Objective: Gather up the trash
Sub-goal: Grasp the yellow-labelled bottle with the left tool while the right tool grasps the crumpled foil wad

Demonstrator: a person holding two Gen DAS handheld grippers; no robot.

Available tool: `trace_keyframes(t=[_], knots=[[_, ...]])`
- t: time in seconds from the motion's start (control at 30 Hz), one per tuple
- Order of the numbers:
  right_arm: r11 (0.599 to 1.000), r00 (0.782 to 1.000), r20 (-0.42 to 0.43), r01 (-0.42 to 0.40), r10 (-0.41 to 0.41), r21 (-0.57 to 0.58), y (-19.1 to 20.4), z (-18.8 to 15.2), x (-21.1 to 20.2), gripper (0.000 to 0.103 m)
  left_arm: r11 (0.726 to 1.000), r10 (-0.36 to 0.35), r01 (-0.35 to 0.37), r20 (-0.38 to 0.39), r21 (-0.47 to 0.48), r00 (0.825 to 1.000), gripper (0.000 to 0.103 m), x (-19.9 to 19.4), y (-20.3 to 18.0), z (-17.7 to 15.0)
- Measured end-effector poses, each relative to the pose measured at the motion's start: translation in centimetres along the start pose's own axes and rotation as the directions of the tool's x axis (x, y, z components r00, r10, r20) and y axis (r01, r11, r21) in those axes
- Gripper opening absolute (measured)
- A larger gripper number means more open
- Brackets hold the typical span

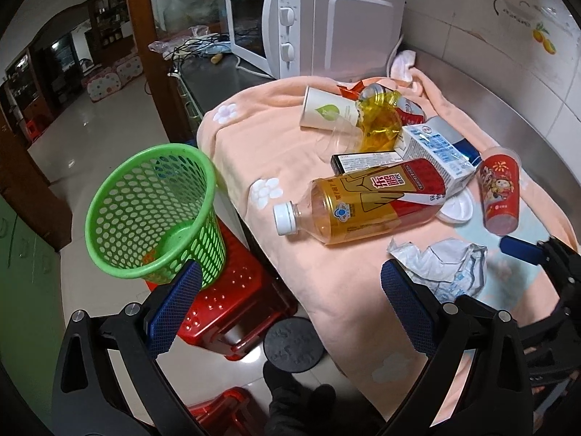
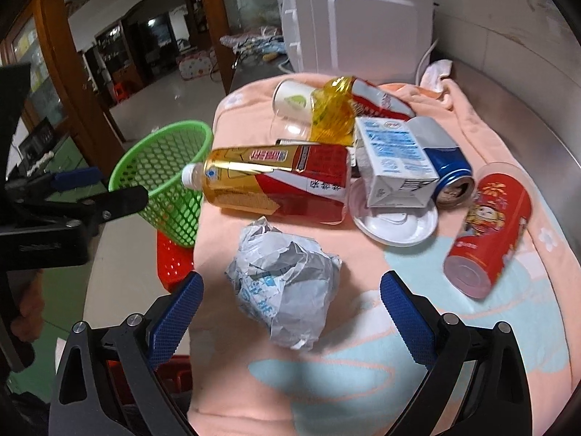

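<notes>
Table (image 2: 537, 116) draped in a peach blanket (image 2: 363, 381), litter strewn across it; white microwave (image 1: 326, 25) at the far end. Green mesh basket (image 1: 152, 214) sits off the table's left edge on a red stool (image 1: 232, 301), mouth tilted toward the litter, apparently empty. Largest items: a tea bottle (image 2: 276, 185) lying on its side with its cap toward the basket, then a red tube can (image 2: 490, 236) at the right, a milk carton (image 2: 395, 163) resting on a white lid (image 2: 395, 225), and a blue drink can (image 2: 450, 167) behind it. Nearest and smallest concern: a crumpled paper wad (image 2: 287, 283), lying loose on the blanket in front of the bottle. Right gripper (image 2: 290, 323) hangs over it, jaws spread wide, one to each side of the wad, pads apparently not yet touching. Left gripper (image 1: 290, 309) also has its jaws spread and empty, poised between basket and table edge. Step in hand looks like seizing the wad. To do it well: lower until the pads bracket the bulk of the paper, not a loose flap, close firmly since it will compress, keep clear of the blanket so no cloth is pinched, then lift before carrying across to the basket.
</notes>
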State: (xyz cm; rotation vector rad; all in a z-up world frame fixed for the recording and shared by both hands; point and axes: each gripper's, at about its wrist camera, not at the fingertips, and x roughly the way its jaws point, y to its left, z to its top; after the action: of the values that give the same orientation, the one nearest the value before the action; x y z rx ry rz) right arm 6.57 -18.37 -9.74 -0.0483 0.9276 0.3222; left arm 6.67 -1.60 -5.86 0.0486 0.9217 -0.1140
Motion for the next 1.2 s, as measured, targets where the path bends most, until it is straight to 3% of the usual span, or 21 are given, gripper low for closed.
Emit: trace_keyframes(t=[0.33,0.6,0.7,0.83,0.93,1.1,1.2], knots=[[1.0,0.998,-0.058,-0.025,0.026,0.003,-0.6,-0.1,1.7,0.059,0.993,-0.046,0.047,-0.01,0.105,0.999,0.097,1.3,-1.3,0.9],[0.999,0.998,-0.048,-0.036,0.038,0.039,-1.6,-0.7,0.7,0.055,0.96,-0.104,0.098,0.009,0.262,0.995,0.09,2.0,-3.4,2.5],[0.998,0.998,-0.042,-0.04,0.042,0.055,-2.0,-1.0,0.0,0.055,0.93,-0.148,0.133,0.018,0.344,0.989,0.09,2.3,-4.6,3.3],[0.997,0.999,-0.036,-0.033,0.036,0.072,-2.6,-1.0,-0.7,0.055,0.864,-0.167,0.147,-0.001,0.481,0.986,0.09,3.9,-6.3,4.0],[0.995,0.999,-0.029,-0.031,0.034,0.09,-3.0,-1.2,-1.4,0.055,0.839,-0.184,0.173,-0.03,0.517,0.983,0.09,5.2,-6.8,4.8],[0.994,1.0,-0.024,-0.013,0.015,0.111,-3.8,-1.6,-2.2,0.055,0.765,-0.256,0.27,-0.108,0.585,0.961,0.09,7.0,-7.9,5.7],[0.992,1.0,-0.024,-0.006,0.009,0.124,-4.2,-1.7,-2.4,0.055,0.727,-0.256,0.296,-0.156,0.619,0.954,0.09,8.2,-8.8,5.5]])
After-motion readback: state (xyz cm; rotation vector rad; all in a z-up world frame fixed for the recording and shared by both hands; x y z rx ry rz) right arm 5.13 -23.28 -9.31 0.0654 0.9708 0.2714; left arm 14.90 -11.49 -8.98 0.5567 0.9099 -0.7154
